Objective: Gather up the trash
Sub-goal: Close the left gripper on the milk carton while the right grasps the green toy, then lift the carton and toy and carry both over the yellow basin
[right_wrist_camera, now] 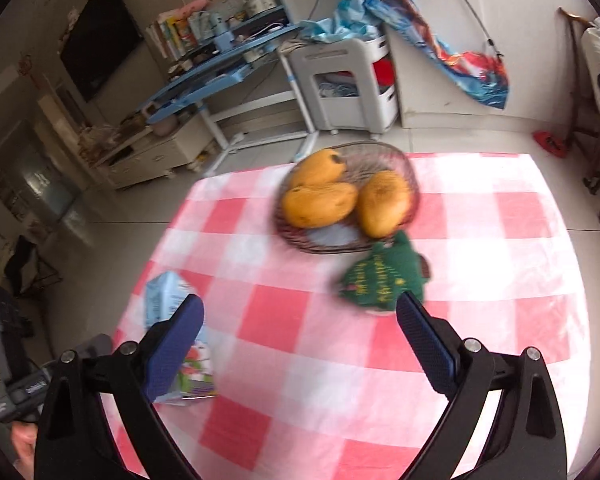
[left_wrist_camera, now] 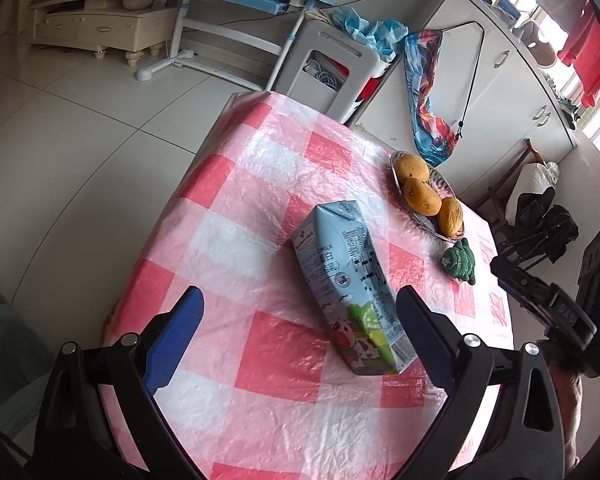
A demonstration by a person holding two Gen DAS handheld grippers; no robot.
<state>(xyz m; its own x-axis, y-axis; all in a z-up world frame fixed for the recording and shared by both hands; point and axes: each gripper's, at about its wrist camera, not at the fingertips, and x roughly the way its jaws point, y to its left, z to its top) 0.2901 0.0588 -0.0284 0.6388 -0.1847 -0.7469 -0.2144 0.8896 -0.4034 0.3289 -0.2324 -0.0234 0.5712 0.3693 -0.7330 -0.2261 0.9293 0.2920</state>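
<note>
Checked tablecloth (left_wrist_camera: 260,216) bearing 1 pale-blue milk carton (left_wrist_camera: 352,280), lying flat, cow print at its base; carton between left gripper's (left_wrist_camera: 300,312) spread jaws; right gripper (right_wrist_camera: 300,316) likewise open.

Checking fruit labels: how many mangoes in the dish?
3 yellow-orange mangoes in the round glass dish: back left, front left, right. None seem hidden.

Bare tablecloth (left_wrist_camera: 260,360) surrounds the milk carton (left_wrist_camera: 352,280); 3 mangoes' bowl (left_wrist_camera: 428,216) and green toy (left_wrist_camera: 460,260) crowd beyond.
</note>
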